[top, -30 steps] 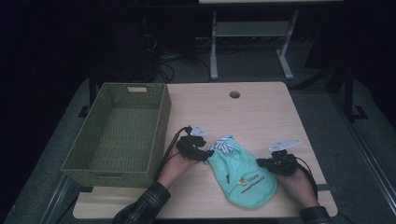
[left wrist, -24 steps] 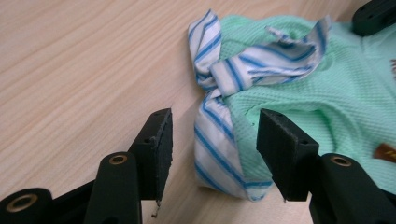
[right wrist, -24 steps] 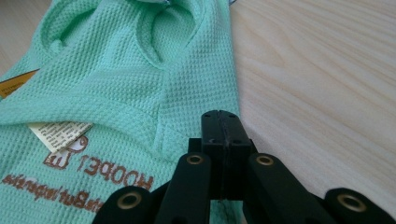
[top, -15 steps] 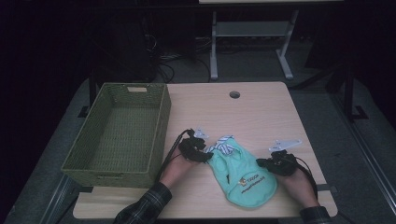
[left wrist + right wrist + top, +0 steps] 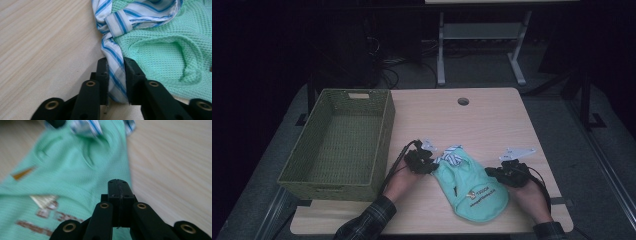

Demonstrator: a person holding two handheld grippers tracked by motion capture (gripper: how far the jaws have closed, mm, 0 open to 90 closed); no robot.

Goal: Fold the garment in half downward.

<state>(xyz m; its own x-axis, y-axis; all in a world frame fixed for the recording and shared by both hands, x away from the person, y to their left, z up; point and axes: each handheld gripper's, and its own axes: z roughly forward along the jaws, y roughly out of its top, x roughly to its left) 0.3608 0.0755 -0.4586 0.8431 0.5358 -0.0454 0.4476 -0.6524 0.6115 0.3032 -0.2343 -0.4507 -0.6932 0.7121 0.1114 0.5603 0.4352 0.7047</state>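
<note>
A small mint-green knitted garment [image 5: 472,187] with a blue-and-white striped collar [image 5: 111,47] lies on the wooden table [image 5: 482,125] near its front edge. My left gripper [image 5: 428,165] is at the garment's collar end. Its jaws have just been closing, and the pads now press a fold of the striped collar between them [image 5: 116,67]. My right gripper [image 5: 492,172] is at the garment's right edge. In the right gripper view it [image 5: 119,186] has its jaws pressed together above the green cloth [image 5: 67,172], with no cloth visible between them.
A green woven basket [image 5: 384,130] with nothing in it stands on the table's left side, close to my left hand. A round cable hole [image 5: 463,101] is at the table's back edge. A metal stand [image 5: 477,35] is on the dark floor behind.
Both hands stay in place. The garment has not shifted on the table.
</note>
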